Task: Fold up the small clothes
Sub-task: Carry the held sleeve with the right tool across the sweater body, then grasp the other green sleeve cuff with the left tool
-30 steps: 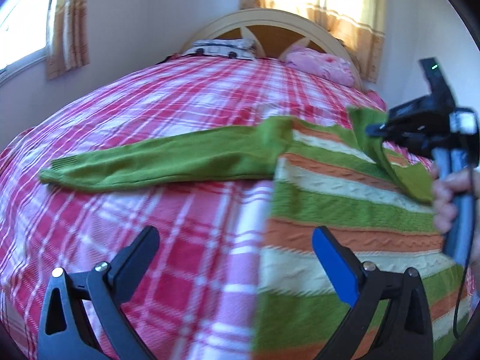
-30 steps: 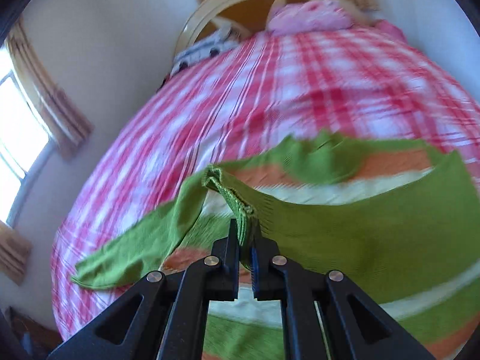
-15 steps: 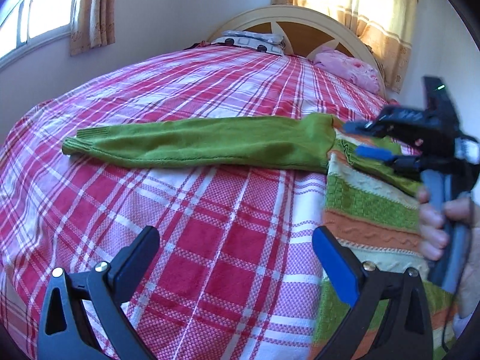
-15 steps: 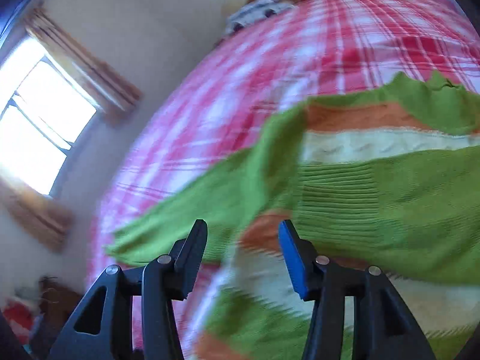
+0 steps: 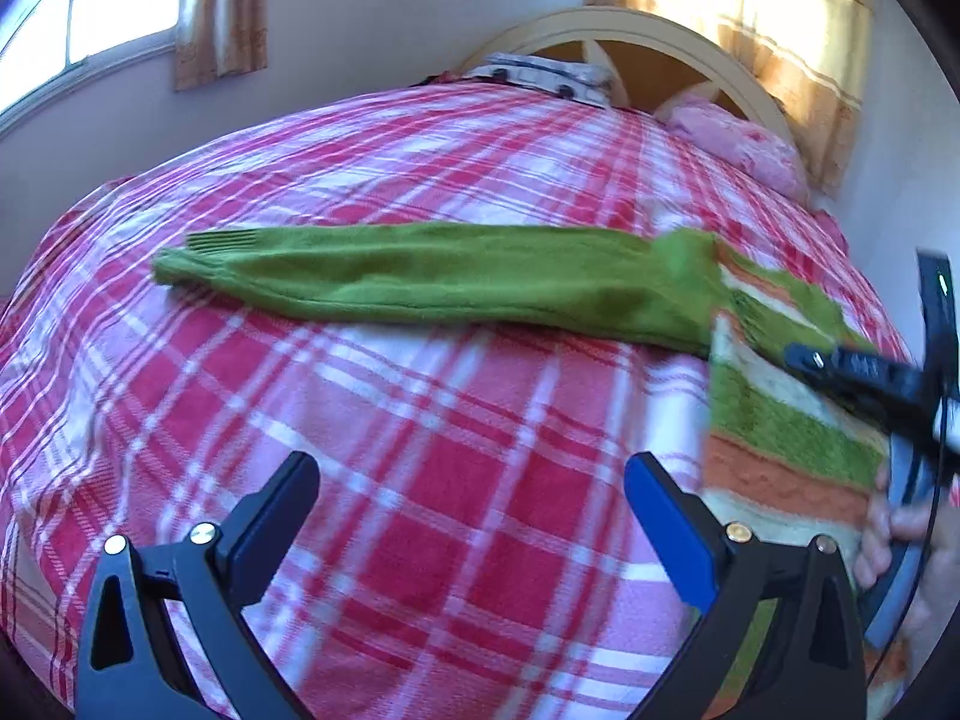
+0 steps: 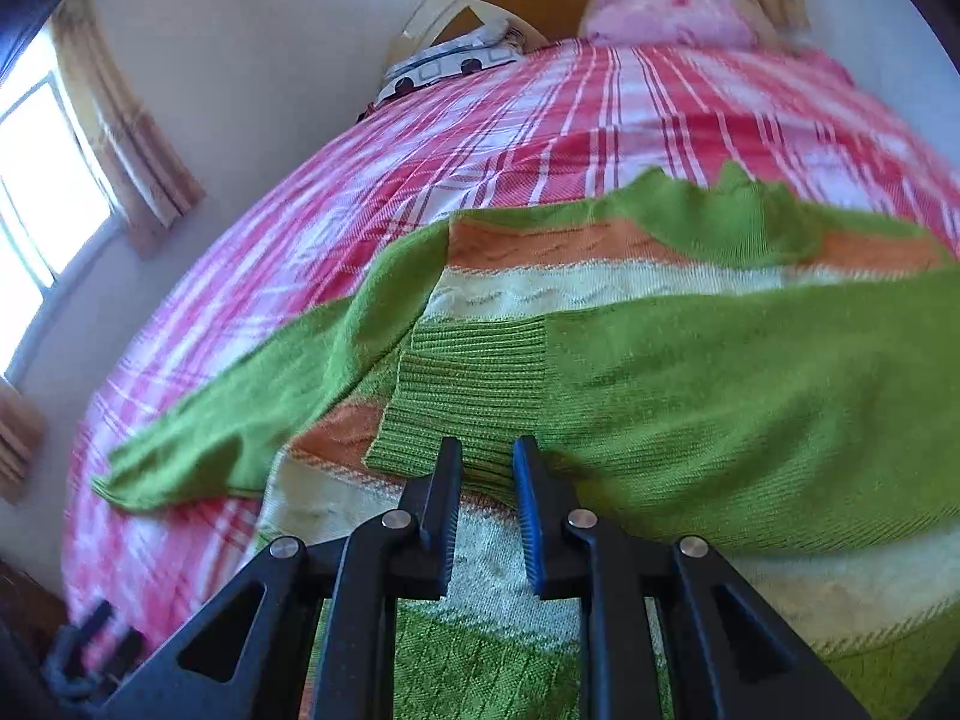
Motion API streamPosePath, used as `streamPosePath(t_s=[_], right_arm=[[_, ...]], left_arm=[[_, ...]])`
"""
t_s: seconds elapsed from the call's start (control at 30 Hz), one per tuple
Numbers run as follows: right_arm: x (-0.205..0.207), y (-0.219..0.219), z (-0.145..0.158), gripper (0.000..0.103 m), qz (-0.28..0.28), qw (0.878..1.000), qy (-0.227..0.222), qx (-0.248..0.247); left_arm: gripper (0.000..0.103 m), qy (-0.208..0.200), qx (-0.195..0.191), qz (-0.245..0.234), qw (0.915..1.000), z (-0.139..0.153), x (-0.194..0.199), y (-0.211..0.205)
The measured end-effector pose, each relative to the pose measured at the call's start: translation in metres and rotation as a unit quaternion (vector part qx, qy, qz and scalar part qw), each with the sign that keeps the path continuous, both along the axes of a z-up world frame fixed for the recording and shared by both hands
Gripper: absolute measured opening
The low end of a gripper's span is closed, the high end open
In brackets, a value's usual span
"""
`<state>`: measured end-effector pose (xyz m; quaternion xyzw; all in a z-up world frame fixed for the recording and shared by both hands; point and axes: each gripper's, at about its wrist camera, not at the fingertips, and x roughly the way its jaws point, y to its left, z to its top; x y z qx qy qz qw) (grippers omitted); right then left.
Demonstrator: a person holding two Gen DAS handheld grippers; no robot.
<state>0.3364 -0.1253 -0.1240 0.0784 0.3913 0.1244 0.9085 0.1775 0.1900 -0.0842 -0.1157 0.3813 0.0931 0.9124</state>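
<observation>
A small knit sweater with green, orange and cream stripes lies flat on the bed. Its left green sleeve stretches out to the left over the blanket. Its right green sleeve lies folded across the striped body. My left gripper is wide open and empty, low over bare blanket to the left of the sweater body. My right gripper is open with a narrow gap, empty, just behind the folded sleeve's ribbed cuff. It also shows in the left wrist view, over the sweater.
The bed carries a red, pink and white plaid blanket. A pink pillow and a patterned pillow lie by the cream headboard. Curtained windows stand on the left wall and behind the bed.
My right gripper carried the right sleeve across the sweater body, let it go and opened, then narrowed its gap. My left gripper shifted left, off the sweater onto bare blanket.
</observation>
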Motion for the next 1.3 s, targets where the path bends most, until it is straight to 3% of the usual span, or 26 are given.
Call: streamPosePath(t_s=[0.1,0.23,0.27,0.37,0.5,0.57,0.6,0.67,0.7,0.8,0.9,0.97,1.17,1.3], right_arm=[[-0.007,0.005,0.000,0.024,0.000,0.999,-0.013,-0.031],[-0.012,0.018,0.001,0.064,0.027,0.998,-0.027,-0.055],[-0.013,0.022,0.001,0.068,0.032,0.997,-0.030,-0.069],[-0.014,0.030,-0.001,0.068,0.027,0.994,-0.034,-0.100],[-0.013,0.023,-0.001,0.068,0.026,0.996,-0.034,-0.081],[-0.013,0.020,-0.001,0.068,0.025,0.997,-0.033,-0.071],[-0.012,0.020,-0.002,0.068,0.025,0.997,-0.032,-0.069],[-0.012,0.020,-0.002,0.068,0.025,0.997,-0.032,-0.068],[-0.012,0.021,-0.002,0.068,0.025,0.997,-0.032,-0.069],[-0.012,0.020,-0.002,0.068,0.026,0.997,-0.031,-0.066],[-0.011,0.018,-0.002,0.068,0.027,0.997,-0.031,-0.059],[-0.010,0.017,-0.003,0.068,0.027,0.998,-0.031,-0.054],[-0.010,0.014,-0.003,0.068,0.027,0.998,-0.031,-0.042],[-0.011,0.011,-0.002,0.068,0.026,0.999,-0.033,-0.030]], left_arm=[[0.103,-0.007,-0.032,0.048,0.9983,0.003,-0.002,0.037],[0.103,-0.032,-0.079,0.132,0.9875,0.010,-0.007,0.096],[0.103,-0.036,-0.086,0.147,0.9848,0.010,-0.008,0.105],[0.103,-0.055,-0.121,0.185,0.9738,0.009,-0.003,0.133],[0.101,-0.055,-0.167,0.213,0.9612,0.003,0.016,0.157],[0.092,-0.060,-0.201,0.225,0.9515,-0.005,0.029,0.164],[0.087,-0.059,-0.214,0.225,0.9487,-0.009,0.034,0.166],[0.067,-0.058,-0.234,0.221,0.9451,-0.014,0.043,0.163],[0.064,-0.059,-0.242,0.219,0.9434,-0.017,0.047,0.161],[0.060,-0.072,-0.235,0.231,0.9413,-0.020,0.055,0.164],[0.042,-0.079,-0.241,0.241,0.9367,-0.022,0.057,0.171],[0.014,-0.070,-0.238,0.242,0.9381,-0.026,0.060,0.175],[0.006,-0.071,-0.190,0.211,0.9562,-0.024,0.064,0.169],[0.006,-0.092,-0.138,0.168,0.9717,0.006,0.073,0.142]])
